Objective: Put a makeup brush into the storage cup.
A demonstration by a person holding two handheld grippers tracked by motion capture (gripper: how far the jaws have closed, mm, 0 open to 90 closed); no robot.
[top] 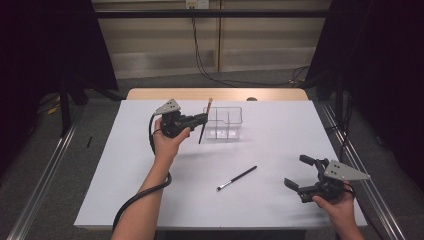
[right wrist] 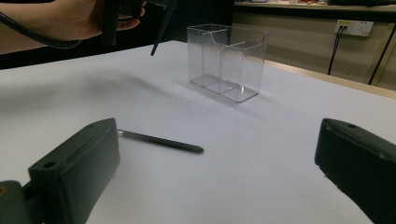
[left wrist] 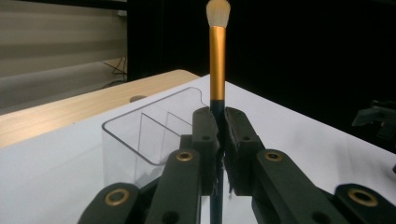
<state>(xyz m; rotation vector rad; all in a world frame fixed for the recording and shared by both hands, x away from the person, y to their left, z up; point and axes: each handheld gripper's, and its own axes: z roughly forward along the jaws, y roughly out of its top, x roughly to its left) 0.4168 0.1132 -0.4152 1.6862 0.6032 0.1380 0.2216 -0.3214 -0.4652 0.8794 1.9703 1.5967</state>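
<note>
From above, the white table (top: 280, 150) carries a clear box (top: 223, 122) toward its far middle and a thin black brush (top: 237, 178) lying flat nearer the person. The left gripper (top: 202, 119) is raised just left of the box, its jaws clamped on a second brush (top: 204, 125), which stands nearly upright with pale bristles at the top and its dark tip off the table. The right gripper (top: 300, 172) sits low at the near right corner, jaws spread wide, holding nothing, well apart from both brushes.

Left gripper view: the jaws are pressed on the brush's (left wrist: 216, 60) dark handle just below a smooth gold ferrule; the bristle head is cream and rounded. Behind the jaws the box (left wrist: 144, 135) shows thin glossy walls, inner dividers and a scooped front rim, detail the high view blurs. A bare wood strip (left wrist: 70, 112) edges the table beyond it.

Right gripper view: both black jaws stand far apart at the frame's bottom corners. Between them the flat brush (right wrist: 161, 141) rests on the matte surface, touching neither. The box (right wrist: 227, 60) stands farther back, transparent and rectangular, with the held brush's tip (right wrist: 159, 37) hanging to its left.
</note>
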